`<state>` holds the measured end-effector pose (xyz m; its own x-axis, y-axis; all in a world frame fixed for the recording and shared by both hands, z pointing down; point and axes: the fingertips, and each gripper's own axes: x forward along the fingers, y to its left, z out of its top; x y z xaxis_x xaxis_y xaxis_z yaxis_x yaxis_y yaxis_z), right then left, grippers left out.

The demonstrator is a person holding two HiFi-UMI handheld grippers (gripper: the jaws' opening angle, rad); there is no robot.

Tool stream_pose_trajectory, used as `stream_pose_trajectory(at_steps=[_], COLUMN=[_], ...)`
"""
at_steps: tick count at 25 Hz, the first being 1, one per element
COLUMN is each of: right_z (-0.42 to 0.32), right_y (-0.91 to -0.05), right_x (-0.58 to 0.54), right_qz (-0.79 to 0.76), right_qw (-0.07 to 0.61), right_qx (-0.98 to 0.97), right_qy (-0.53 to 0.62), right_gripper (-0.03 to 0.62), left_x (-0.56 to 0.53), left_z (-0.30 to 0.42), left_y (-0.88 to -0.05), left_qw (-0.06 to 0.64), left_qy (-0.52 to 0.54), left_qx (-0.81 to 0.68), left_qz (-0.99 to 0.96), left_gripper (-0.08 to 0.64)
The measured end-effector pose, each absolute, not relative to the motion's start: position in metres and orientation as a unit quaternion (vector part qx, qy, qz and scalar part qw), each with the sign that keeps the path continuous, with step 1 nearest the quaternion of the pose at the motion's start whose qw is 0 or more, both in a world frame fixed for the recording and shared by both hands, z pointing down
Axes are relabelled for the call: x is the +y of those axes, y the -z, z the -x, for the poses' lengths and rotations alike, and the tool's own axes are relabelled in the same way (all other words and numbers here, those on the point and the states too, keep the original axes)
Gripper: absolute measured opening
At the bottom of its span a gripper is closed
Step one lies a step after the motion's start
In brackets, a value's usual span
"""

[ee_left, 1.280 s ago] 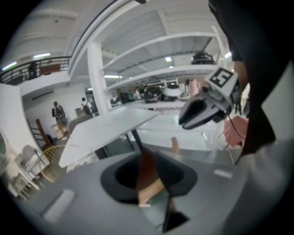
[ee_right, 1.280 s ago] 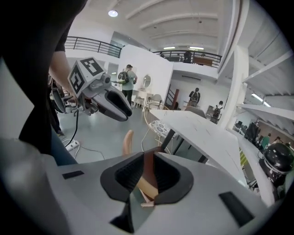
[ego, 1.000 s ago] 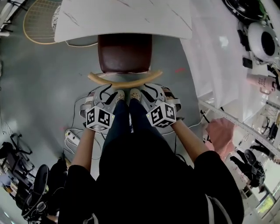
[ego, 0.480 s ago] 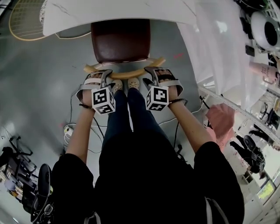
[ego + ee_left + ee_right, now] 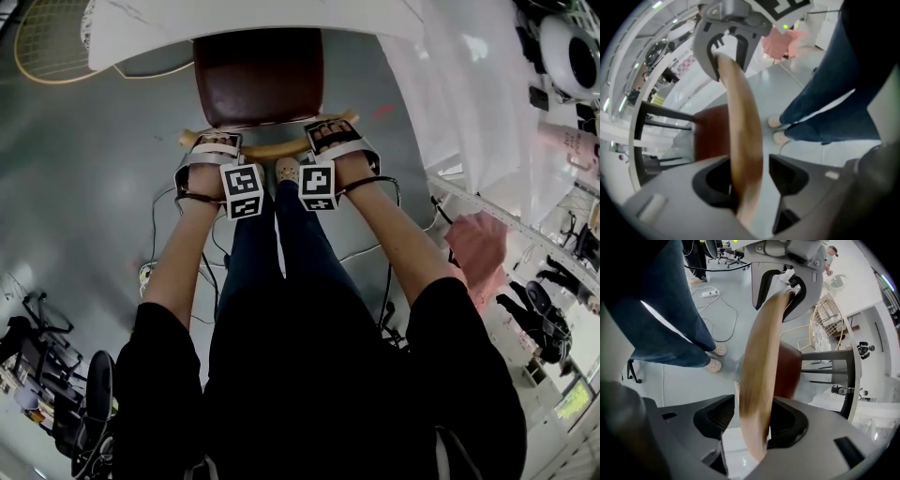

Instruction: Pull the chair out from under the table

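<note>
At a white desk, the chair stands with the far edge of its brown seat under the top and its curved wooden back rail nearest the person. The left gripper and right gripper straddle that rail from above, so it runs between each pair of fingers. Both pairs stand apart and unclamped, the left fingers having just closed a little and the right fingers having just opened wider.

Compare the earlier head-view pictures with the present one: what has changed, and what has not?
The left gripper and right gripper came down onto the backrest; their jaws, just opening (the left then narrowing slightly), now straddle it unclamped. The chair remains under the table.
</note>
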<state>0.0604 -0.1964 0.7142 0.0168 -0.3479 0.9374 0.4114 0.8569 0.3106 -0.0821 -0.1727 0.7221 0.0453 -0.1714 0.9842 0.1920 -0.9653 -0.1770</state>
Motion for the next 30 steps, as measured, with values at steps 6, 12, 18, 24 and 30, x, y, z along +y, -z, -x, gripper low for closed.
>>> stream_pose_trajectory(at_steps=[6,12,18,24,30], right_z=[-0.058,-0.057,-0.063,-0.062,-0.073], right_y=[-0.714,-0.714,-0.717,-0.719,-0.717], right_x=[-0.204,-0.194,-0.168,-0.130,-0.102], right_qz=[0.025,0.031,0.040,0.047,0.063], right_qw=[0.727,0.736,0.738,0.725,0.719], right_qx=[-0.634,-0.625,-0.625,-0.648,-0.643], right_qy=[0.263,0.259,0.252,0.229,0.256], right_gripper=[0.140,0.138,0.137,0.137,0.132], left_x=[-0.180,-0.167,-0.140,-0.114,-0.071], left_z=[0.084,0.086,0.080,0.083,0.069], left_y=[-0.723,-0.723,-0.726,-0.729,-0.727], left_qw=[0.145,0.134,0.131,0.146,0.109], left_qy=[0.704,0.703,0.699,0.711,0.714], left_qx=[-0.029,-0.057,-0.076,-0.091,-0.079], left_qz=[0.695,0.696,0.699,0.682,0.687], left_gripper=[0.135,0.130,0.129,0.129,0.126])
